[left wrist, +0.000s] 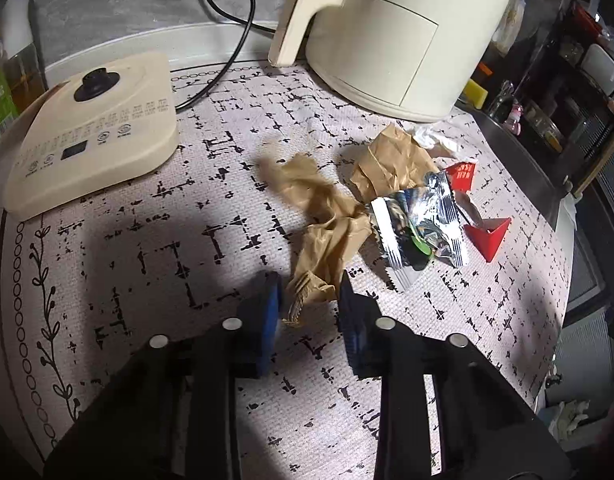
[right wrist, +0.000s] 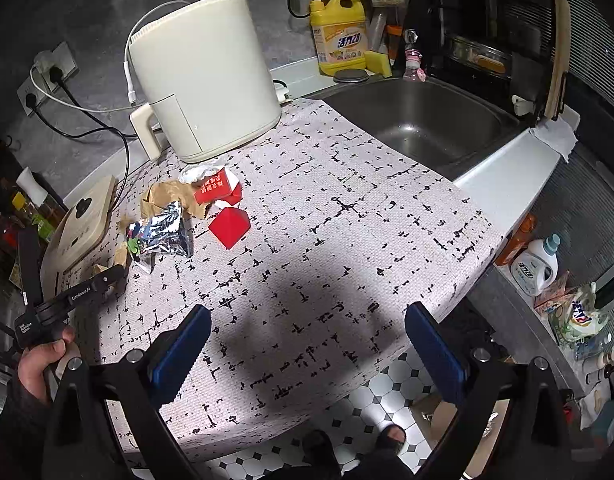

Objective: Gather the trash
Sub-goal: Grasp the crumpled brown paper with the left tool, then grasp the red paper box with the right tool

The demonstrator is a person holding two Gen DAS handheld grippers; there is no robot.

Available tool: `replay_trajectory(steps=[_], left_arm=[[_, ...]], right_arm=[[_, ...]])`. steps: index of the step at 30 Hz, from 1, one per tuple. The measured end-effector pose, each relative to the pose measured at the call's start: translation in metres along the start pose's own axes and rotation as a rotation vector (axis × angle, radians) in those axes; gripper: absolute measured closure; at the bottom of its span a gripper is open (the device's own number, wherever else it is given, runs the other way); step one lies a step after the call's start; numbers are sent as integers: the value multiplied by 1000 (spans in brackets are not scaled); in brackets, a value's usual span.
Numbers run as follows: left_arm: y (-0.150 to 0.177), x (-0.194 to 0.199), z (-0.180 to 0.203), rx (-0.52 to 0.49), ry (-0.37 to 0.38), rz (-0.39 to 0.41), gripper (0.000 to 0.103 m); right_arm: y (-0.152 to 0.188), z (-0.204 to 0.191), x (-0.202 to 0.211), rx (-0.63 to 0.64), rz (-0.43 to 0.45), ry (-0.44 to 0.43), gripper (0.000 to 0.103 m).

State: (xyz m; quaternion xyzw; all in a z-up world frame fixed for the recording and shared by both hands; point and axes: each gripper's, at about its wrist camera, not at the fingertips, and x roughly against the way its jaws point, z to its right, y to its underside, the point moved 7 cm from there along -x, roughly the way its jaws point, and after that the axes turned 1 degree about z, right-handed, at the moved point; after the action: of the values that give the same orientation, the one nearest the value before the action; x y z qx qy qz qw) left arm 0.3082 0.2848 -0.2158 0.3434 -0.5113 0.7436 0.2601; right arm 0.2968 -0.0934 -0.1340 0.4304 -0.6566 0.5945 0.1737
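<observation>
A pile of trash lies on the patterned mat [left wrist: 227,240]. It holds a crumpled brown paper strip [left wrist: 327,236], a second brown paper wad [left wrist: 391,160], a silver foil wrapper [left wrist: 419,224], a red folded carton piece [left wrist: 489,234], a red printed box [left wrist: 461,174] and white tissue [left wrist: 435,138]. My left gripper [left wrist: 309,300] is open, its blue pads either side of the near end of the brown strip. My right gripper [right wrist: 307,340] is wide open and empty over the mat's front edge. The foil wrapper [right wrist: 163,232] and red carton piece [right wrist: 229,226] lie far ahead to its left.
A cream air fryer [left wrist: 391,32] stands behind the trash. A cream appliance base [left wrist: 95,128] with a black cord [left wrist: 235,48] sits at the left. A steel sink [right wrist: 419,120] lies to the right, with a yellow detergent bottle [right wrist: 341,40] behind it.
</observation>
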Motion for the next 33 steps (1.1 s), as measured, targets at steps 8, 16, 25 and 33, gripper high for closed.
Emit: replay_trajectory(steps=[8,16,25,33], left_arm=[[9,27,-23,78,-39,37,82],[23,58,-45,189,-95,73,82],[39,81,-69,287,-168,95,82],[46,99,-86,322,-194,121,82]], right_arm=[[-17,-36,-32,92,-30,-77,8],[-49,-79,-78,221,-57,-148,18],[-60,-102,-125,308,-115,-142,30],[-50,-111,-149,373,-163,-118,69]])
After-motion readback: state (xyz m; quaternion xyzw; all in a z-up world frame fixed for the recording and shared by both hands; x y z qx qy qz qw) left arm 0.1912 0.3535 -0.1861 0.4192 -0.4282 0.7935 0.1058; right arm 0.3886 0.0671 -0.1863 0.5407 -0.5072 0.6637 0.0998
